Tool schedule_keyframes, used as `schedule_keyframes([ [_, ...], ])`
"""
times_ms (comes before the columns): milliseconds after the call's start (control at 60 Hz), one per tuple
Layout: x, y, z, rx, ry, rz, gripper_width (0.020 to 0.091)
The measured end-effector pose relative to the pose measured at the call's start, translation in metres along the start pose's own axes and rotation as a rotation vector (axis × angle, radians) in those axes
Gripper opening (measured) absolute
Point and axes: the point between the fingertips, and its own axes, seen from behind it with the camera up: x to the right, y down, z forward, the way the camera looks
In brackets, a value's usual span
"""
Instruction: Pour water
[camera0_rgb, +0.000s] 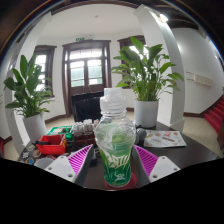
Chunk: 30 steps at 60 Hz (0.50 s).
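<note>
A clear plastic water bottle (115, 140) with a white cap and a green label stands upright between my fingers. My gripper (114, 162) is shut on it: the left pink pad (84, 158) and the right pink pad (145, 160) press against the label's sides. Something red and round (118, 181) shows at the bottle's base; I cannot tell what it is. Whether the bottle rests on the dark table (175, 150) or hangs just above it is hidden by the bottle itself.
A red basket (52, 143) with small items sits on the table left of the fingers. Printed paper (165, 138) lies to the right. Two leafy plants in white pots (35, 124) (147, 110) stand beyond the table, with a wooden door (87, 72) behind.
</note>
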Motion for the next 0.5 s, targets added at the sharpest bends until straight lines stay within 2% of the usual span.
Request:
schedule_keyframes([
  [33,-0.003,0.0,-0.006,-0.004,-0.015,0.004,0.0813],
  [217,-0.018,0.018,-0.058,-0.058,-0.059,-0.005,0.0803],
  [500,-0.063,0.027,-0.171,-0.154,-0.213,-0.136,0.0803],
])
